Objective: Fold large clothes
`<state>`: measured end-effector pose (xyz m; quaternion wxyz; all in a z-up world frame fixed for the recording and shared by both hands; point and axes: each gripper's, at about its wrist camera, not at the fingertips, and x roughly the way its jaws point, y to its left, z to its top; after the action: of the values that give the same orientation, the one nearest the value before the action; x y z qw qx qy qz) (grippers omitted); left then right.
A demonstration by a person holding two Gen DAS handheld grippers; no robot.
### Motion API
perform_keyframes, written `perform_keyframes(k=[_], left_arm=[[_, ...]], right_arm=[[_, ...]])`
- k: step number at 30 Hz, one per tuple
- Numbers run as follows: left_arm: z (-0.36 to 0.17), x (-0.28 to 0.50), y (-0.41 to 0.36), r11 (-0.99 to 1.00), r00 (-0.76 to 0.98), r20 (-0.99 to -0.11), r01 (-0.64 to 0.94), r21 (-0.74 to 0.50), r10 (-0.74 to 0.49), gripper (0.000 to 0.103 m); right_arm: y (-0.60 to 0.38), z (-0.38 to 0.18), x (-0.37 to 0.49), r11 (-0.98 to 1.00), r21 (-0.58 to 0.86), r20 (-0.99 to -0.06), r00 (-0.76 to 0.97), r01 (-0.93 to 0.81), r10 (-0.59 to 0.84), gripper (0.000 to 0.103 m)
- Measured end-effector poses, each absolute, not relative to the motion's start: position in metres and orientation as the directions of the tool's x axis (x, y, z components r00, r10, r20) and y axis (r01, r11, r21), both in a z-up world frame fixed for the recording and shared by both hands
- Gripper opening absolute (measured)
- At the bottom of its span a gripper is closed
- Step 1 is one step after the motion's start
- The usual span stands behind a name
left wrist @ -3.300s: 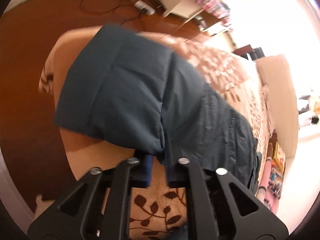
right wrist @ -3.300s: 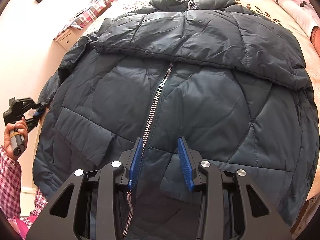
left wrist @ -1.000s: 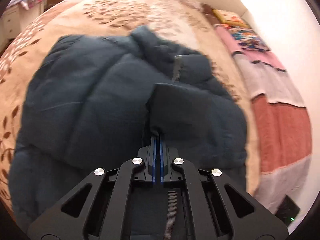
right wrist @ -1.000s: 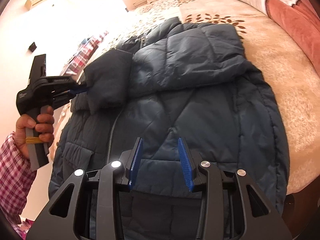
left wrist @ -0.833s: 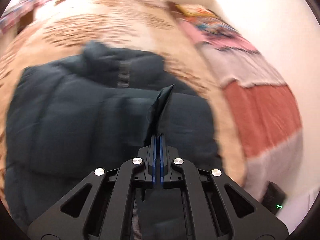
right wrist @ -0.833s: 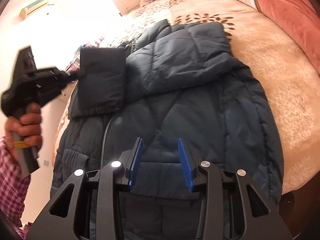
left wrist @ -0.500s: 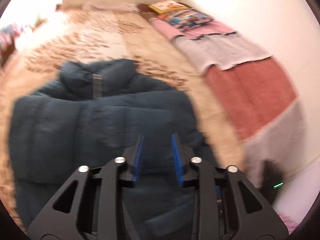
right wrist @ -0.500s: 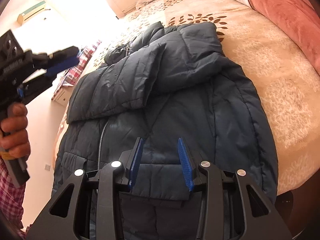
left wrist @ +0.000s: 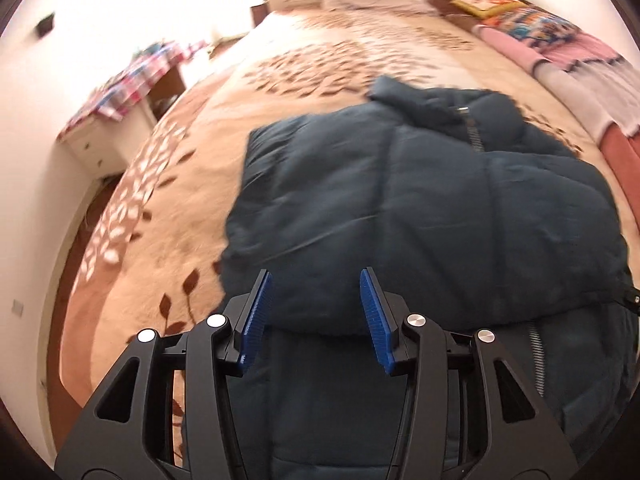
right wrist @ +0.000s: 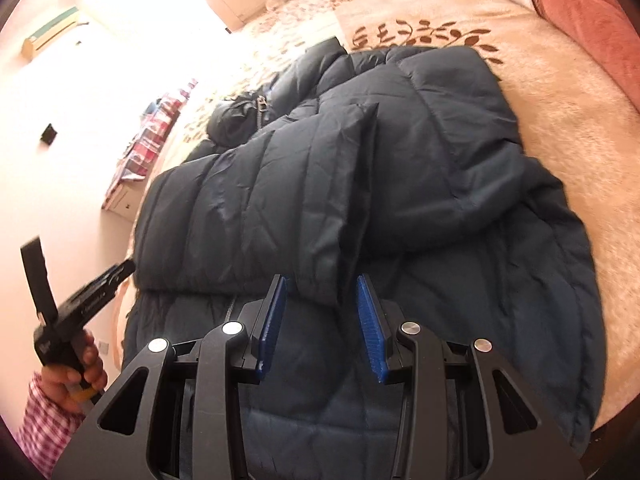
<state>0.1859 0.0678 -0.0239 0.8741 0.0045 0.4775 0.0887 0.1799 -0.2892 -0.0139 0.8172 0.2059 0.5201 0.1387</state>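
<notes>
Jaws on my left gripper (left wrist: 316,316) stand apart with nothing between them, hovering just above the dark quilted jacket (left wrist: 420,216). My right gripper (right wrist: 320,316) is likewise spread and empty, poised over the cuff end of the left sleeve (right wrist: 256,216), which lies folded across the chest. From the right wrist view I can see my left hand (right wrist: 76,368) off the jacket's left edge, clear of the fabric.

The jacket lies zipped and front-up on the floral bedspread (left wrist: 168,208), collar (left wrist: 440,100) toward the far end of the bed. As I judge it, both sleeves are folded in over the body, the right sleeve (right wrist: 448,152) partly under the left one. What remains, I think, is folding the body itself, hem toward collar, and tidying it.

I can read no brand, label or writing anywhere; the zipper pull (right wrist: 262,104) is too small to show any marking.
</notes>
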Motion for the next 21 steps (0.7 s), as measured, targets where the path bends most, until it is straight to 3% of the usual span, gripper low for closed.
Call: perform_keyframes(k=[1,3,4,8,12,17,21], left_arm=[[-0.029,0.190,0.072,0.984,0.515,-0.844,-0.159,0.077,0.150,0.045],[-0.037,0.192,0.076,0.984,0.498,-0.856,-0.171,0.056,0.136,0.045],[-0.038,0.193,0.075,0.984,0.498,-0.856,-0.170,0.056,0.135,0.045],[-0.042,0.191,0.067,0.990,0.506,-0.855,-0.132,0.049,0.110,0.047],[-0.049,0.190,0.061,0.990,0.497,-0.859,-0.116,0.078,0.125,0.051],[-0.030,0.186,0.066,0.989,0.551,-0.827,-0.145,0.035,0.110,0.051],[-0.017,0.210,0.075,0.985,0.568,-0.809,-0.155,0.078,0.153,0.051]], right_arm=[[-0.287,-0.017,0.183,0.875,0.484,-0.798,0.408,-0.003,0.443,0.039],[-0.284,-0.017,0.185,0.872,0.490,-0.798,0.405,0.004,0.446,0.014],[-0.285,-0.016,0.184,0.873,0.488,-0.796,0.413,0.005,0.442,0.007],[-0.302,-0.006,0.172,0.864,0.504,-0.770,0.459,0.012,0.443,0.006],[-0.310,-0.027,0.174,0.861,0.506,-0.805,0.391,0.060,0.446,0.006],[-0.308,-0.030,0.177,0.858,0.508,-0.808,0.386,0.073,0.446,0.006],[-0.306,-0.031,0.174,0.866,0.497,-0.809,0.392,0.056,0.439,0.006]])
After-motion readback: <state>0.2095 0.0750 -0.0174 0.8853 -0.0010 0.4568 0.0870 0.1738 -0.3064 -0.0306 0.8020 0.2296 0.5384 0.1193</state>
